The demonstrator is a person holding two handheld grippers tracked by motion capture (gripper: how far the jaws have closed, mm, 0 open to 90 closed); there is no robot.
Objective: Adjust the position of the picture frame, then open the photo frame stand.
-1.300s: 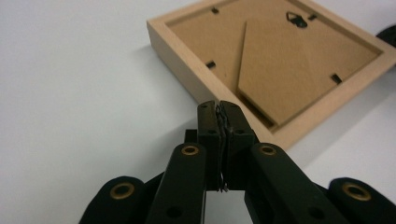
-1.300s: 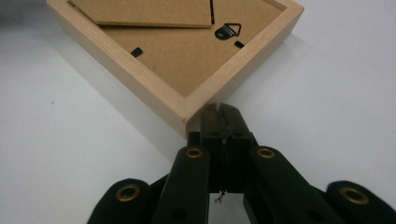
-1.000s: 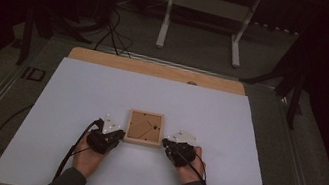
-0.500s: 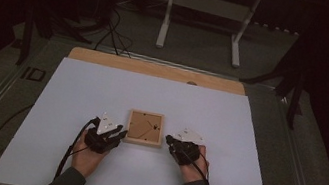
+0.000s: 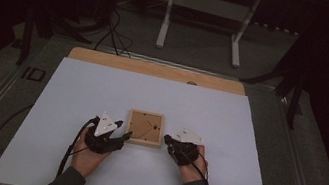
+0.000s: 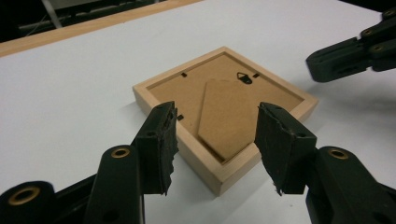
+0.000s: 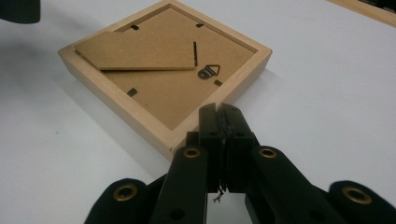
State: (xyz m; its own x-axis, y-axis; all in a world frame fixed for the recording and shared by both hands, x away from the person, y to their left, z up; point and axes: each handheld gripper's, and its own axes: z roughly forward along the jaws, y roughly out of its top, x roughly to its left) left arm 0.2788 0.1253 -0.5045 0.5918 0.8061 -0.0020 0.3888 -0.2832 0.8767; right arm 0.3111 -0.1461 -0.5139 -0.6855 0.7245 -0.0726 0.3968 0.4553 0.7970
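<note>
A small square wooden picture frame lies face down on the white table top, showing its brown backing board, a fold-out stand and a metal hanger. My left gripper is open, one jaw on each side of the frame's near corner, and it sits at the frame's left front corner in the high view. My right gripper is shut with nothing in it. Its tips rest at the frame's right edge and also show across the frame.
A bare wooden strip runs along the far edge of the table. Beyond it stand a white metal stand and cables on the dark floor. White surface stretches widely on both sides of the frame.
Both hands have shifted only slightly beside the frame. The frame lies where it was.
</note>
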